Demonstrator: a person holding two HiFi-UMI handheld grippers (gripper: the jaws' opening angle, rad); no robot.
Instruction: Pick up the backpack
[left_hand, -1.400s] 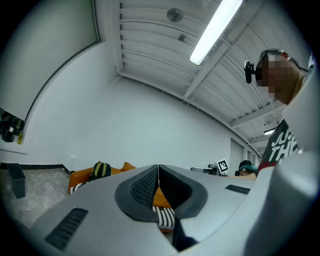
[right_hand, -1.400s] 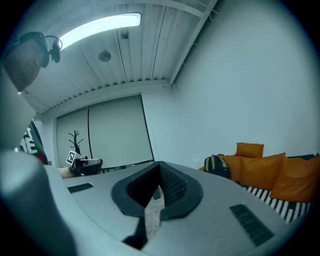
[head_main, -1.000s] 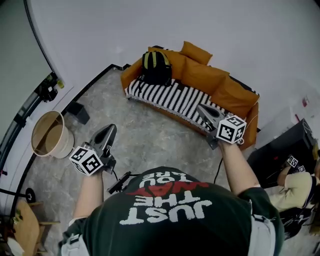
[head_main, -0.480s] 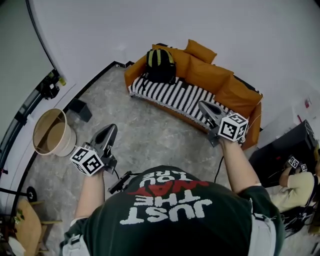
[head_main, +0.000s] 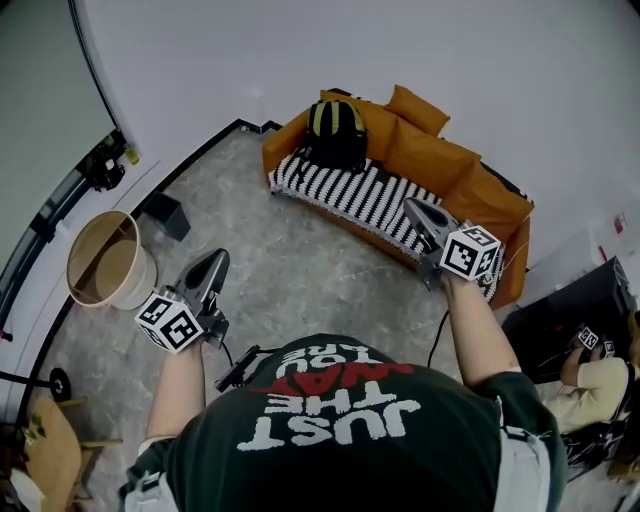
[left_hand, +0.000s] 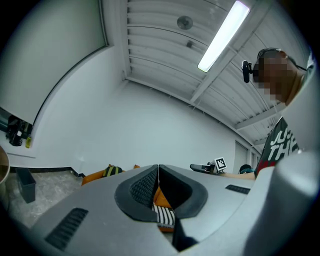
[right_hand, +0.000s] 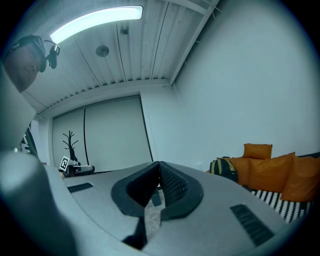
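A black backpack (head_main: 335, 132) with yellow stripes stands upright at the left end of an orange sofa (head_main: 440, 165), on its black-and-white striped seat. It also shows small in the left gripper view as the backpack (left_hand: 112, 170) and in the right gripper view as the backpack (right_hand: 223, 168). My left gripper (head_main: 212, 262) is shut and empty, held level over the floor well short of the sofa. My right gripper (head_main: 412, 207) is shut and empty too, its tips over the sofa's right part in the head view, far from the backpack.
A round tan bin (head_main: 105, 262) stands at the left near a small dark box (head_main: 166, 212). A curved black rail (head_main: 60, 200) runs along the left wall. A seated person (head_main: 590, 385) and black equipment are at the right edge.
Both grippers stayed shut. The sofa and backpack have shifted right and a little down in the head view as I moved toward them; the bin sits slightly lower.
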